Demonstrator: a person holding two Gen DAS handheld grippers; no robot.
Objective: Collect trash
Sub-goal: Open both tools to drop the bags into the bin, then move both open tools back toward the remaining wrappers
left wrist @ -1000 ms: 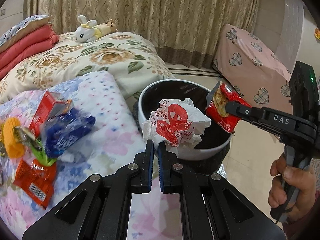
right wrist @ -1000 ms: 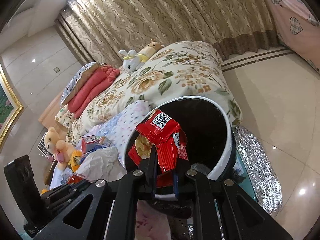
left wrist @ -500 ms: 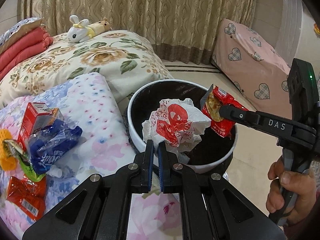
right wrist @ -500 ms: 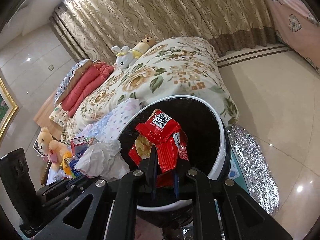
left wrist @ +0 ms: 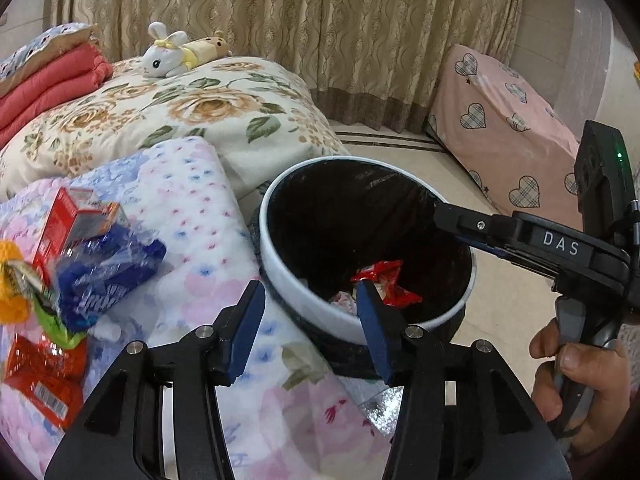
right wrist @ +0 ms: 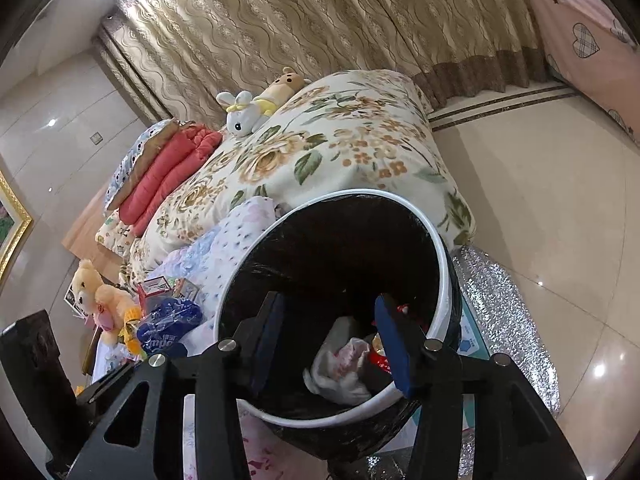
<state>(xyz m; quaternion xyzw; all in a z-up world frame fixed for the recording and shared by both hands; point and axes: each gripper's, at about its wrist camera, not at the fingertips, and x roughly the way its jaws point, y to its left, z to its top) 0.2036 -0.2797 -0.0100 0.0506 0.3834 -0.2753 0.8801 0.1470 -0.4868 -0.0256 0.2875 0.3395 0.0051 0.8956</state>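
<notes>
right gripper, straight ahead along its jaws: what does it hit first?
Probably the white crumpled wrapper lying in the bin. The right gripper is open over the bin mouth, pointing inside. Depth is unclear; the black liner could come first.

The white letters "DAS" stand on the black body of the right gripper (left wrist: 444, 216) (seen from the left wrist); print on the blue wrapper (left wrist: 104, 276) is too blurred to read.
</notes>
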